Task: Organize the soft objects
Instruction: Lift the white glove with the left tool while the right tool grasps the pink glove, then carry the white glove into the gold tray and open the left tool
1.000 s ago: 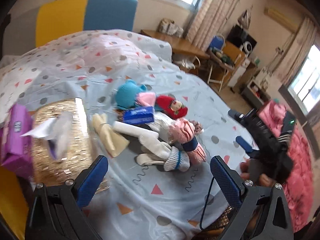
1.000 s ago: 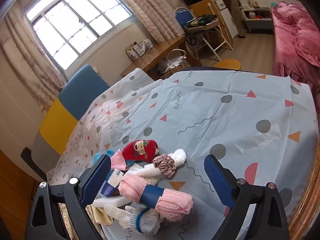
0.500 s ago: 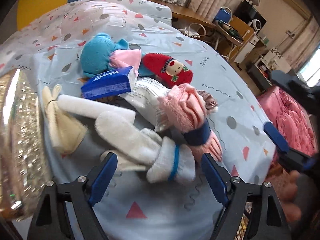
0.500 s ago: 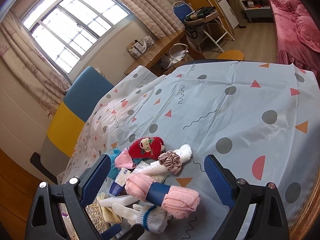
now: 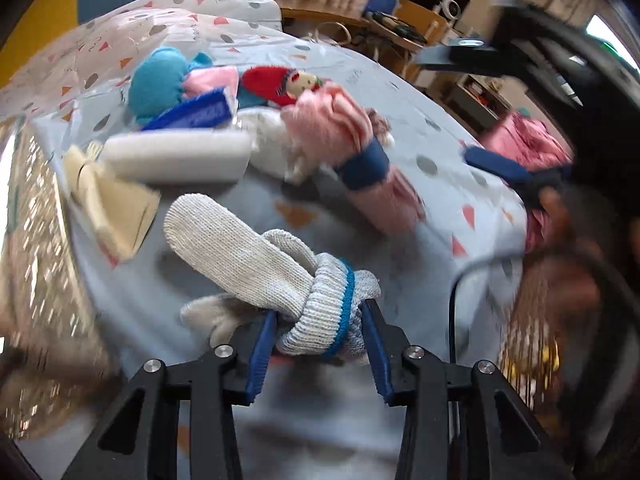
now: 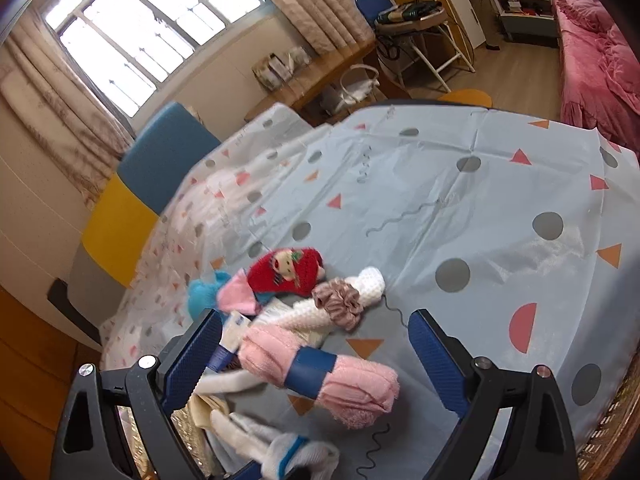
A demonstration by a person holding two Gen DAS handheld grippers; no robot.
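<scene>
On patterned tablecloth [image 6: 460, 184]: left tool [image 5: 320, 320] closing around white gloves [image 5: 256, 256]; right tool [image 6: 316, 360] open; window [image 6: 148, 32] behind.

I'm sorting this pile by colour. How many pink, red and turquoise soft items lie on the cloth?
Pink: 2, the banded roll and a small cloth
Red: 1, the doll-face pouch
Turquoise: 1, the plush
Total: 4

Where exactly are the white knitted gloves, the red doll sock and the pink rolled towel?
white knitted gloves [image 5: 256, 256], left wrist view, on the upper glove's palm.
red doll sock [image 6: 286, 270], right wrist view, on the red fabric beside the doll face.
pink rolled towel [image 6: 360, 384], right wrist view, on the pink end right of its blue band.
</scene>
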